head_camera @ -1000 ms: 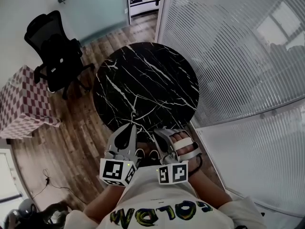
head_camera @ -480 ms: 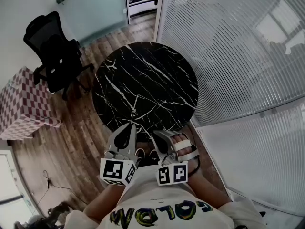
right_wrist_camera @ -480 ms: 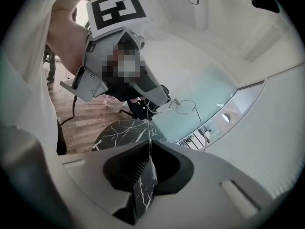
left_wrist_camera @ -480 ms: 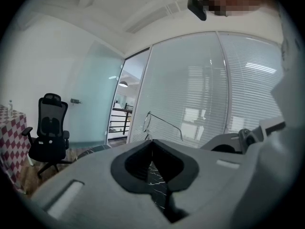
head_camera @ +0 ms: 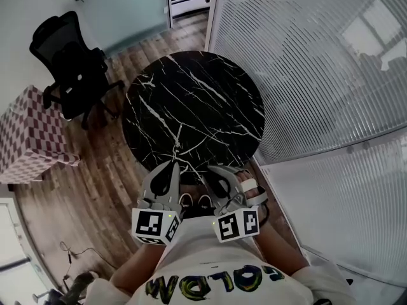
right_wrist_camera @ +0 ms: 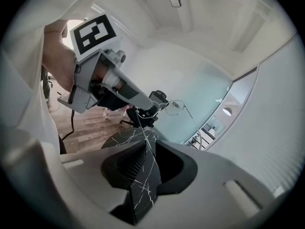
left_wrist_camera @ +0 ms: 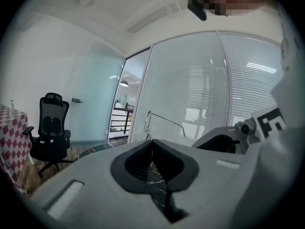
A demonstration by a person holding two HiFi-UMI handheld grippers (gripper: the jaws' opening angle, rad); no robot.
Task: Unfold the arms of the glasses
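Glasses (head_camera: pixel 176 149) a faint wire in head view, lenses indistinct, checkered box (head_camera: pixel 25 138) cut off at left edge

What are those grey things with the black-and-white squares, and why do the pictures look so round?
They are grippers: hand tools a person squeezes like tongs, one in each hand. The squares are marker cubes fixed on them. One picture comes from a camera on the person's head, looking down at the left gripper, the right gripper and a round black marble table; I see nothing lying on it. The other two come from wide cameras riding on each gripper, which bend everything round. Held in the air between the grippers is a pair of thin wire glasses. The left gripper's jaws are shut on the frame; the right gripper's jaws look shut on one thin arm. An office chair stands beyond the table.
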